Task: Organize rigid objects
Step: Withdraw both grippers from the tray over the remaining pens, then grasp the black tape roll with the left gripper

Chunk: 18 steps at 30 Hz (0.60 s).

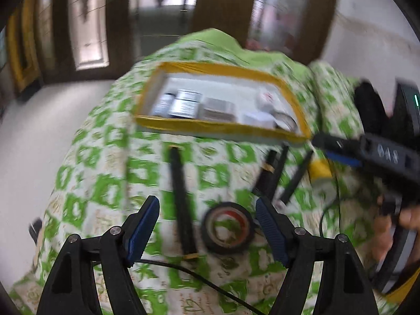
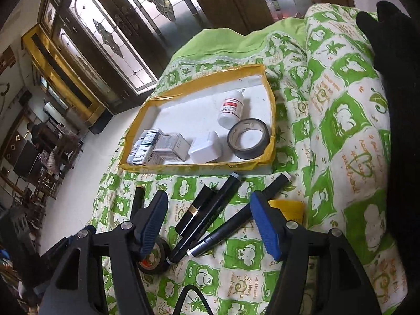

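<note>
Hovering above the green-and-white patterned bedcover, the right gripper had its blue-padded jaws spread wide and held nothing. Between its jaws lay a loose heap of black marker pens, crossing one another, and one of them showed a thin gold band. A yellow-capped object rested just beside the right pad, partly hidden by it. A black roll of tape with a red inner ring lay under the left pad, touching the lower ends of the pens.

The left gripper was also wide open and empty. In its blurred view the same black roll sat between the jaws, with one long black pen just to its left.

Beyond the pens stood a shallow white tray with yellow tape on its rim. Inside it were a second black tape roll at the near right corner, a white bottle with a red label lying behind it, a white rounded plastic block, and several small printed cartons at the left side. Their writing was too small to read.

On the bedcover, small printed text read "I want to make you happy".
</note>
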Tool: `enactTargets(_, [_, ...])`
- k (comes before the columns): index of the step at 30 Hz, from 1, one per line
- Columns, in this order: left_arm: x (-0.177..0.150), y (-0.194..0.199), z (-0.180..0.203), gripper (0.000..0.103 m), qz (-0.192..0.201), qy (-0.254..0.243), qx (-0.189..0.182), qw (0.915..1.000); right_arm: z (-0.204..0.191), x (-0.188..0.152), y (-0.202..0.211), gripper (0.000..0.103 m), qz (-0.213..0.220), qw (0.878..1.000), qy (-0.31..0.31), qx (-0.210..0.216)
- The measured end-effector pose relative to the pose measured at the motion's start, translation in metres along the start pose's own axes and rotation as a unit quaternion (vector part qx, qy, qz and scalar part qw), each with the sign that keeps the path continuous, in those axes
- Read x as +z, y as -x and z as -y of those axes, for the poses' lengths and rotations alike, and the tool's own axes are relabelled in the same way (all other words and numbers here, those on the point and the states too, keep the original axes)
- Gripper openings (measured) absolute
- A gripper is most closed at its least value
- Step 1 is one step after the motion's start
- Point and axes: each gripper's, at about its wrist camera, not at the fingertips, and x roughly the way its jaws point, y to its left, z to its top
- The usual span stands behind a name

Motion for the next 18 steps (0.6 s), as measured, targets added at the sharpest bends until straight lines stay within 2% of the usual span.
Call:
enactTargets(4, [-0.002,-0.008,0.006,0.079,-0.02,-0.017,-0.001,0.9997,-0.002,0.0,-0.003,0.063,-0.007,1.0,0.007,-0.004])
enactTargets(8, [-0.003,-0.01,0.006,0.079,-0.024,-0.017,-0.005,0.9996,-0.004,-0.004,-0.014,0.05,-0.043,0.999,0.005,-0.005])
enactTargets(13, [-0.004,-0.013,0.012,0.079,-0.029,-0.03,-0.007,0.9991,0.003,-0.022,-0.032,0.044,-0.101,0.994,-0.04,-0.017])
enactTargets(16, [-0.005,-0.013,0.017,0.079,-0.03,-0.04,-0.006,0.9987,0.009,-0.024,-0.042,0.037,-0.112,0.991,-0.072,-0.016])
enactTargets(18, [-0.005,-0.015,0.019,0.079,-0.034,-0.046,-0.004,0.9984,0.016,-0.024,-0.049,0.027,-0.116,0.988,-0.101,-0.014])
